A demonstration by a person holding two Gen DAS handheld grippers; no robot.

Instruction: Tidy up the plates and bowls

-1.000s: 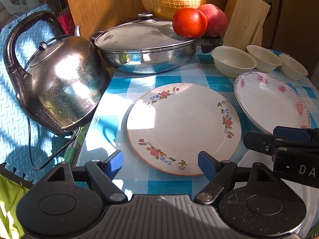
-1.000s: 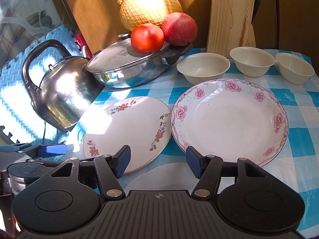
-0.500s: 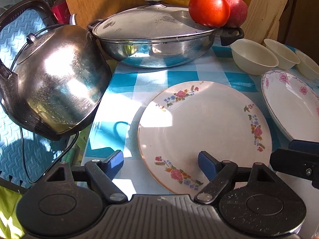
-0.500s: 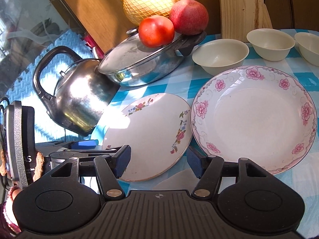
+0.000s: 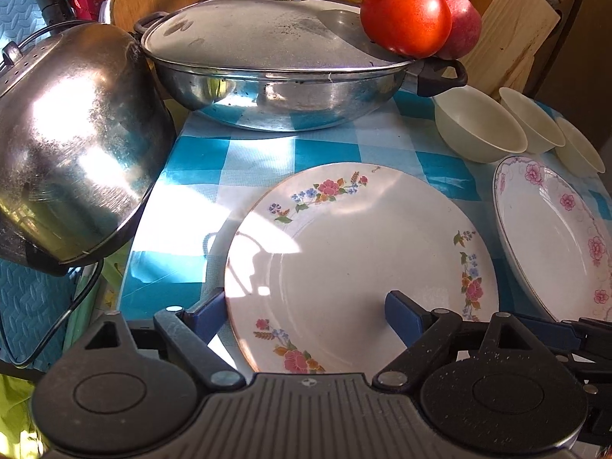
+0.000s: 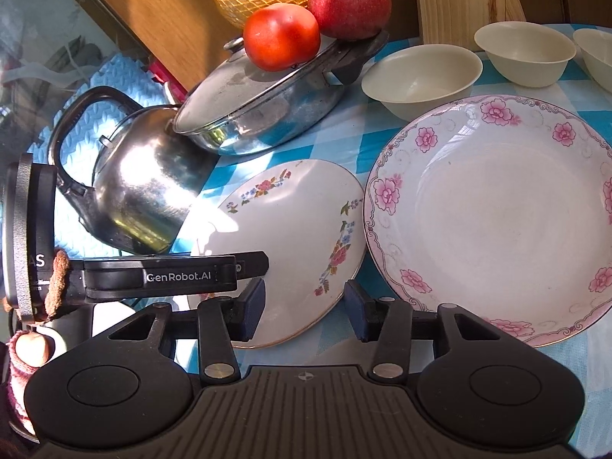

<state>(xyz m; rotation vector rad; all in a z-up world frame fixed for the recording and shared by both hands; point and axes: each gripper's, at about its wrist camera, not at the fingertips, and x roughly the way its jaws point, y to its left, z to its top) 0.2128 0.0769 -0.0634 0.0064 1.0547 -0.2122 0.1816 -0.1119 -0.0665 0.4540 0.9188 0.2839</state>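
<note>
A flat plate with coloured flowers [image 5: 355,264] lies on the blue checked cloth. My left gripper [image 5: 306,317] is open astride its near left rim: the left pad [image 5: 206,313] is partly hidden behind the rim and the right pad [image 5: 401,317] is over the plate's face. A deeper plate with pink flowers [image 6: 489,222] sits to the right of the flat plate [image 6: 283,244]. My right gripper [image 6: 306,313] is open just before the gap between the two plates, holding nothing. The left gripper [image 6: 248,266] shows side-on at the flat plate's left edge. Three cream bowls [image 6: 420,76] [image 6: 524,53] [image 6: 596,53] stand behind.
A steel kettle [image 5: 69,176] stands close at the left, off the cloth's edge on a blue foam mat. Behind the plates is a lidded steel pan [image 5: 275,69] with a tomato [image 5: 405,19] and a peach on it. A wooden knife block [image 5: 508,38] stands behind the bowls.
Both grippers have moved forward and lower toward the plates. The left gripper now straddles the flat plate's rim and has come into the right wrist view. Both stay open.
</note>
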